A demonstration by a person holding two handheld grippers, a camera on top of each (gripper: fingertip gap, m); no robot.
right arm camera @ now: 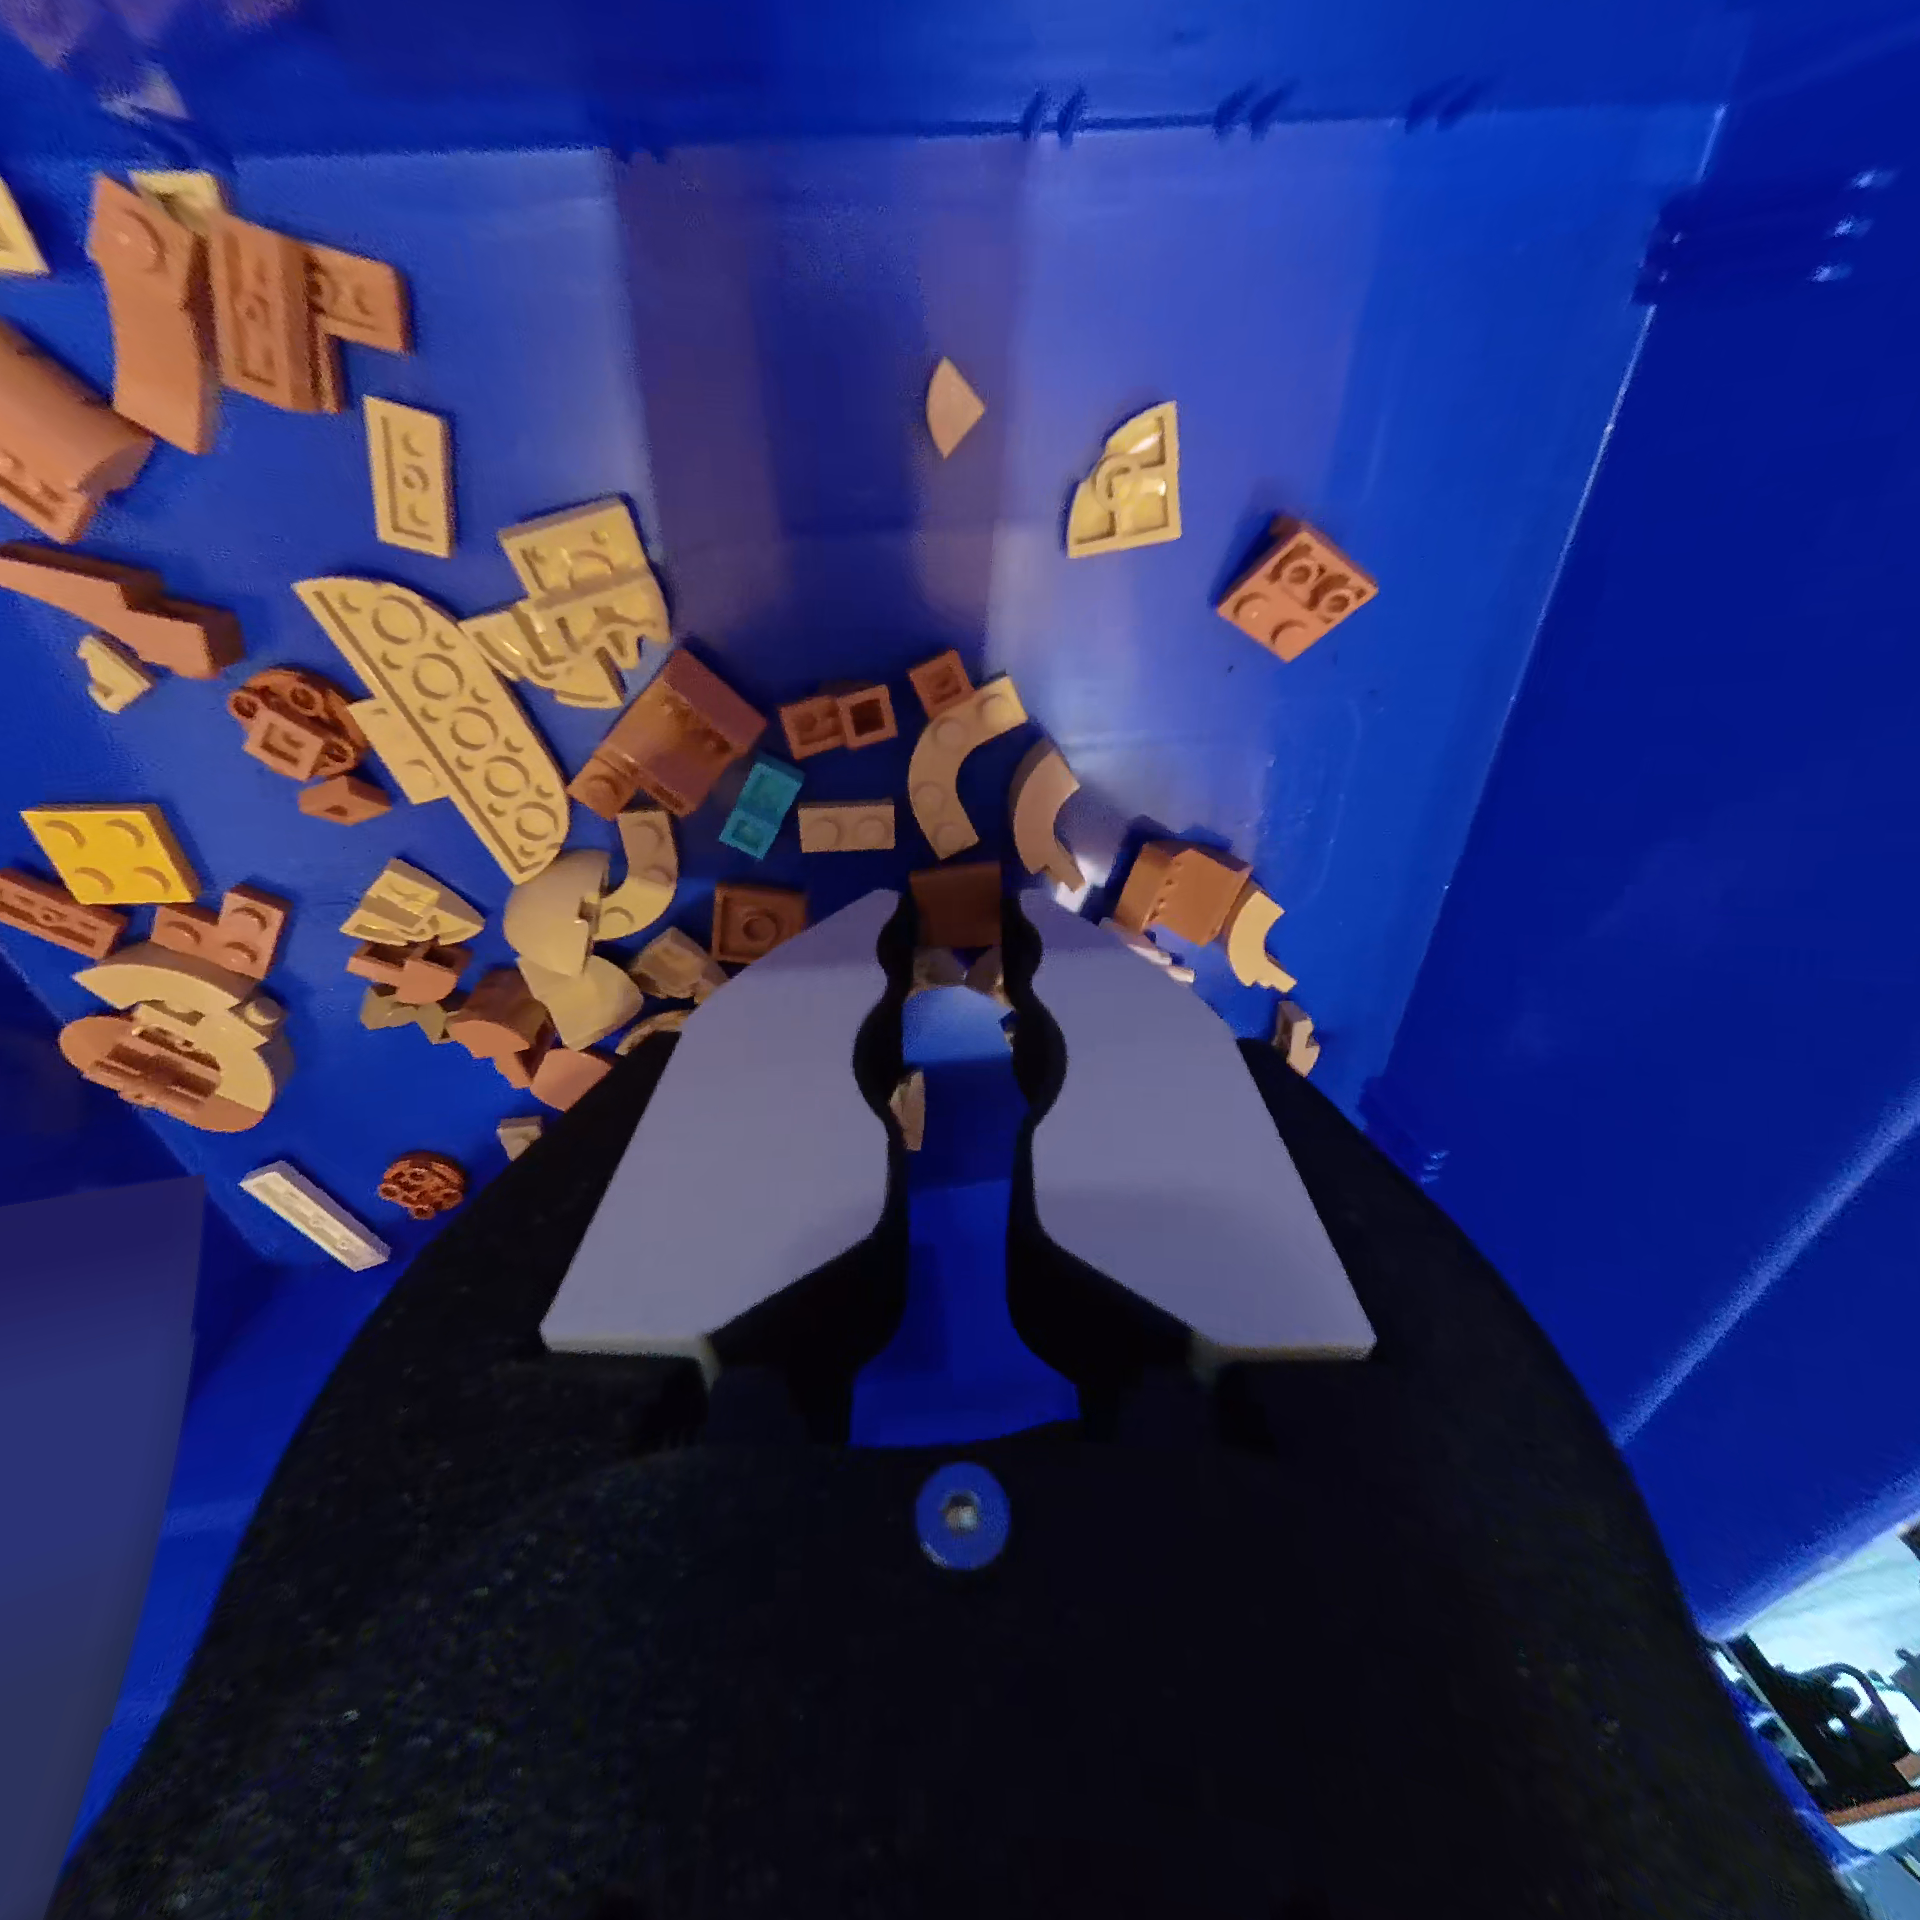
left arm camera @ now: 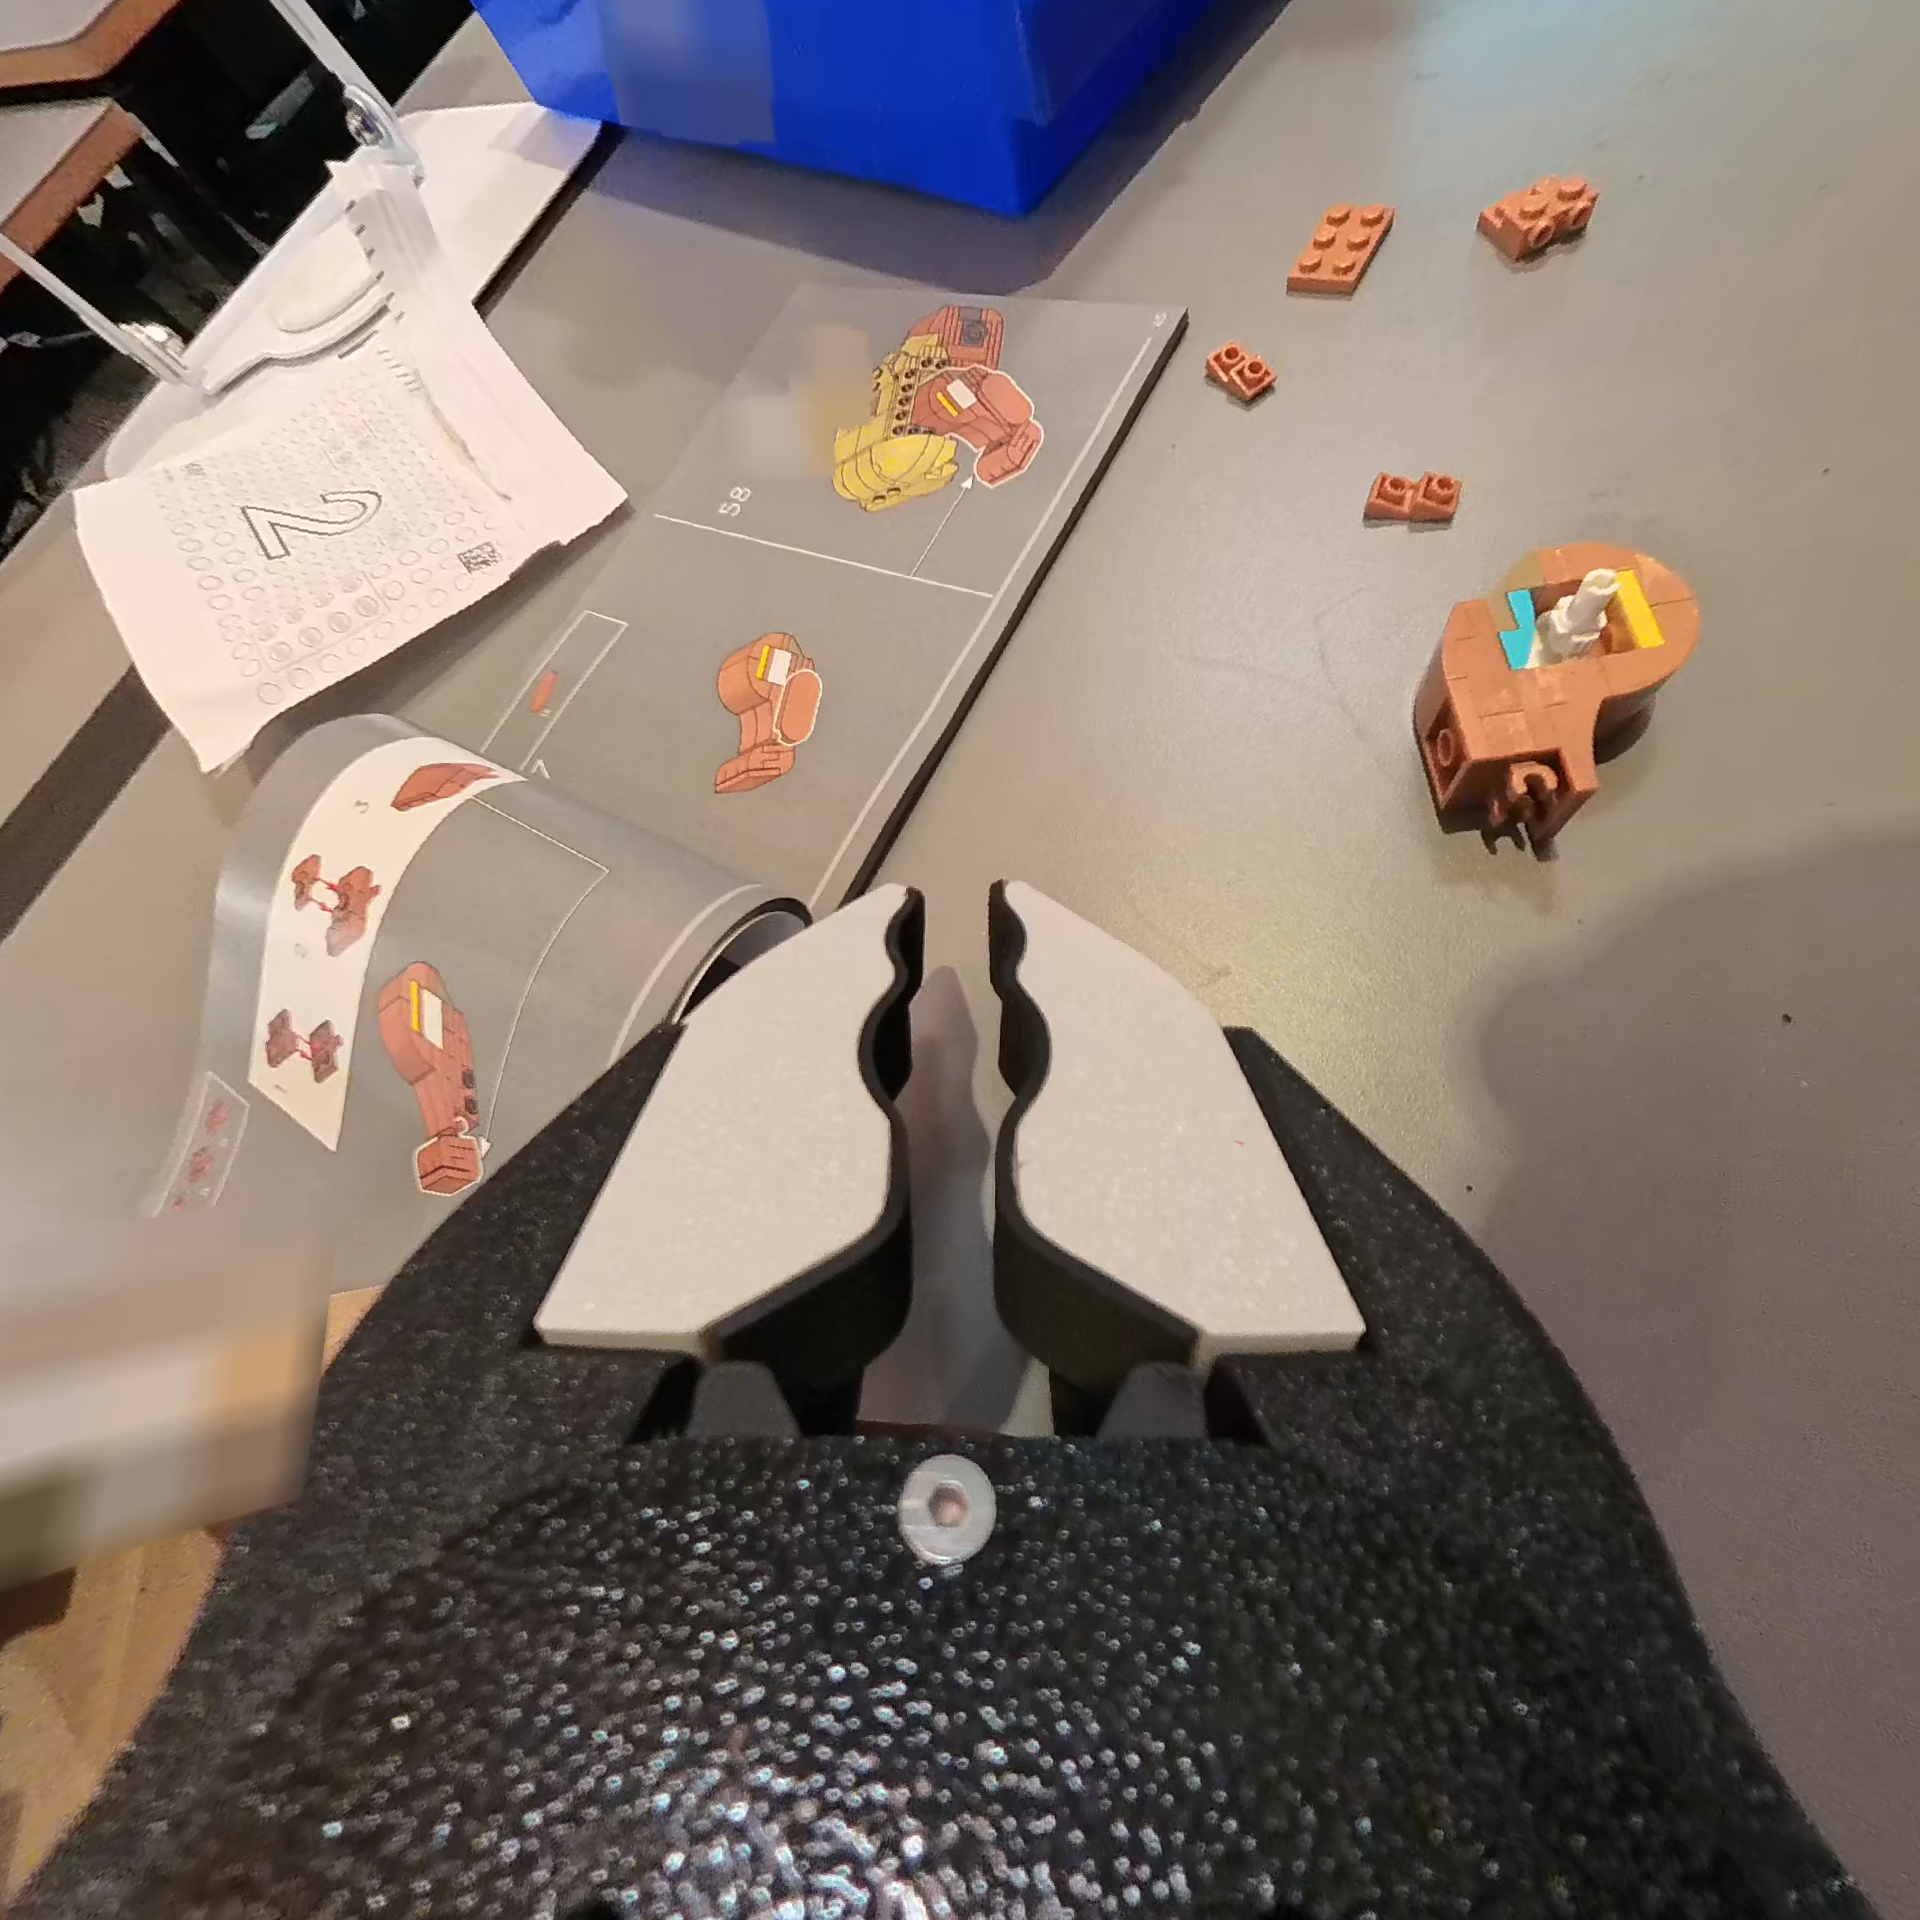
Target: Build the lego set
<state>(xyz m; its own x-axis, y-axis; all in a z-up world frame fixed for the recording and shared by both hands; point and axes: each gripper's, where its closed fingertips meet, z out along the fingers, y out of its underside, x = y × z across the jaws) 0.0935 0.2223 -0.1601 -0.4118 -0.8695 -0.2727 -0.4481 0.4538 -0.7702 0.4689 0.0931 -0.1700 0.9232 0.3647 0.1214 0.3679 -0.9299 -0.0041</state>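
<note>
My right gripper (right arm camera: 958, 914) is down inside a blue bin (right arm camera: 1621, 831) of loose bricks. Its fingertips are shut on a small brown brick (right arm camera: 956, 896), with a pad against each side of it. Tan curved pieces (right arm camera: 951, 764) and other brown bricks (right arm camera: 1184, 883) lie close around the tips. My left gripper (left arm camera: 956, 904) hovers over the grey table (left arm camera: 1195, 831) beside the edge of an open instruction booklet (left arm camera: 831, 540). Its fingertips stand slightly apart with nothing between them. A partly built brown brick model (left arm camera: 1548, 675) sits to its far right.
Small brown plates (left arm camera: 1340, 247) and brackets (left arm camera: 1413, 497) lie on the table beyond the model. The blue bin (left arm camera: 883, 94) stands at the back. A white paper bag (left arm camera: 312, 540) lies left of the booklet. In the bin lie a long tan plate (right arm camera: 447, 717), a teal piece (right arm camera: 762, 807) and a yellow plate (right arm camera: 109, 852). One gripper's finger ends stand about 40 cm off the other's.
</note>
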